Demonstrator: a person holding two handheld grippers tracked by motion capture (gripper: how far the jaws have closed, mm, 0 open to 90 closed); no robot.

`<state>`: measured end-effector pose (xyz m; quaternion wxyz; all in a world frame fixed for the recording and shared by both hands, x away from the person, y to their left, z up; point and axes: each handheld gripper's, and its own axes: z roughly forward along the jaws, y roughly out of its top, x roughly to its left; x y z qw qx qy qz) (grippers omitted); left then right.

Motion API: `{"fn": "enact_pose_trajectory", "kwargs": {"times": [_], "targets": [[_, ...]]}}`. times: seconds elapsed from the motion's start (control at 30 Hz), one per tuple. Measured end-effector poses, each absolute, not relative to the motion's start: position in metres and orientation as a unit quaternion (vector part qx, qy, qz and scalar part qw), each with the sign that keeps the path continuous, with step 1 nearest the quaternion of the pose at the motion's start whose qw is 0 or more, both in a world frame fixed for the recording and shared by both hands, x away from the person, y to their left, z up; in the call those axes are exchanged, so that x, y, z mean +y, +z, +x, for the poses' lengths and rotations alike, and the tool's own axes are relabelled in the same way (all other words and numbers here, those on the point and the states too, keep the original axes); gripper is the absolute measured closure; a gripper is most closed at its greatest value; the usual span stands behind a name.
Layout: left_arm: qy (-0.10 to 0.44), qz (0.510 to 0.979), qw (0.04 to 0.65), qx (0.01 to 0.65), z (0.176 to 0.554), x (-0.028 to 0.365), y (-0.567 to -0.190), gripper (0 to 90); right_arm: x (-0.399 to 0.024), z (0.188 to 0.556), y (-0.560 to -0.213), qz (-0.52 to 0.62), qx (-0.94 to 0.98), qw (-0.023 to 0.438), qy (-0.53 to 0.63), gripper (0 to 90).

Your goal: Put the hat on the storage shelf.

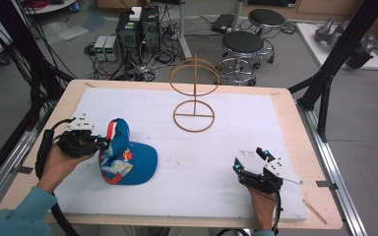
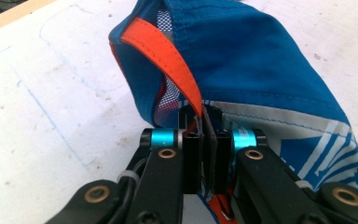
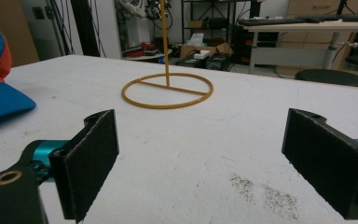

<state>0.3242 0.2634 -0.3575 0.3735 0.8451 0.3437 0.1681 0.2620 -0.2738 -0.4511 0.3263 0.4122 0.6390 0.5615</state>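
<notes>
Blue cap (image 1: 128, 158), orange strap (image 2: 168, 51) pinched between fingers (image 2: 192, 156) in left gripper view

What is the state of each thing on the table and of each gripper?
Blue cap: lying on the white mat, its orange strap pinched.
Left gripper: shut on the cap's strap.
Right gripper: open, holding nothing.
Wire stand: upright, bare.
White mat: flat on the table.

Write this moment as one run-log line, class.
left hand-held gripper: shut on cap strap | blue cap: on white mat | right hand-held gripper: open, holding nothing | wire stand: upright
</notes>
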Motion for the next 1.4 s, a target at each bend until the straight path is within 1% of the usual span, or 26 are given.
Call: {"fn": "enact_pose_trajectory", "kwargs": {"times": [0.13, 0.23, 0.33, 0.37, 0.43, 0.53, 0.6, 0.63, 0.67, 0.73, 0.83, 0.93, 1.0, 1.1, 1.23, 1.4], "targets": [[0.17, 0.841, 0.378, 0.347, 0.323, 0.265, -0.357, 84.9, -0.274, 0.262, -0.451, 0.412, 0.639, 0.326, 0.561, 9.8], [0.175, 0.841, 0.376, 0.347, 0.322, 0.267, -0.356, 82.5, -0.274, 0.262, -0.451, 0.412, 0.639, 0.326, 0.561, 9.8], [0.183, 0.838, 0.374, 0.353, 0.322, 0.267, -0.356, 77.6, -0.274, 0.262, -0.451, 0.412, 0.639, 0.326, 0.561, 9.8], [0.187, 0.836, 0.374, 0.356, 0.322, 0.267, -0.356, 72.5, -0.274, 0.262, -0.451, 0.412, 0.639, 0.326, 0.562, 9.8], [0.2, 0.829, 0.374, 0.365, 0.321, 0.268, -0.357, 65.6, -0.274, 0.262, -0.451, 0.412, 0.639, 0.327, 0.561, 9.8], [0.219, 0.818, 0.374, 0.379, 0.321, 0.27, -0.356, 47.0, -0.274, 0.262, -0.451, 0.41, 0.64, 0.328, 0.561, 9.8], [0.232, 0.805, 0.386, 0.388, 0.321, 0.273, -0.354, 33.4, -0.274, 0.262, -0.451, 0.41, 0.64, 0.329, 0.561, 9.8], [0.238, 0.796, 0.393, 0.394, 0.321, 0.275, -0.353, 28.6, -0.274, 0.262, -0.451, 0.41, 0.64, 0.328, 0.561, 9.8], [0.245, 0.792, 0.396, 0.396, 0.32, 0.276, -0.352, 24.9, -0.274, 0.262, -0.451, 0.41, 0.64, 0.328, 0.561, 9.8], [0.25, 0.789, 0.401, 0.392, 0.319, 0.278, -0.351, 20.4, -0.274, 0.262, -0.451, 0.41, 0.64, 0.328, 0.561, 9.8], [0.254, 0.789, 0.41, 0.381, 0.318, 0.279, -0.351, 17.5, -0.274, 0.262, -0.451, 0.41, 0.64, 0.329, 0.561, 9.8], [0.252, 0.786, 0.439, 0.354, 0.316, 0.279, -0.348, 15.0, -0.274, 0.262, -0.451, 0.41, 0.641, 0.329, 0.56, 9.8], [0.244, 0.788, 0.457, 0.332, 0.315, 0.278, -0.347, 12.6, -0.274, 0.262, -0.451, 0.41, 0.641, 0.328, 0.56, 9.8], [0.225, 0.798, 0.476, 0.295, 0.313, 0.272, -0.347, 12.6, -0.273, 0.262, -0.451, 0.411, 0.641, 0.328, 0.559, 9.8], [0.21, 0.818, 0.47, 0.256, 0.311, 0.261, -0.349, 12.6, -0.273, 0.262, -0.451, 0.411, 0.641, 0.328, 0.56, 9.8], [0.195, 0.835, 0.451, 0.246, 0.314, 0.255, -0.354, 12.6, -0.273, 0.262, -0.451, 0.412, 0.641, 0.326, 0.56, 9.8]]}}
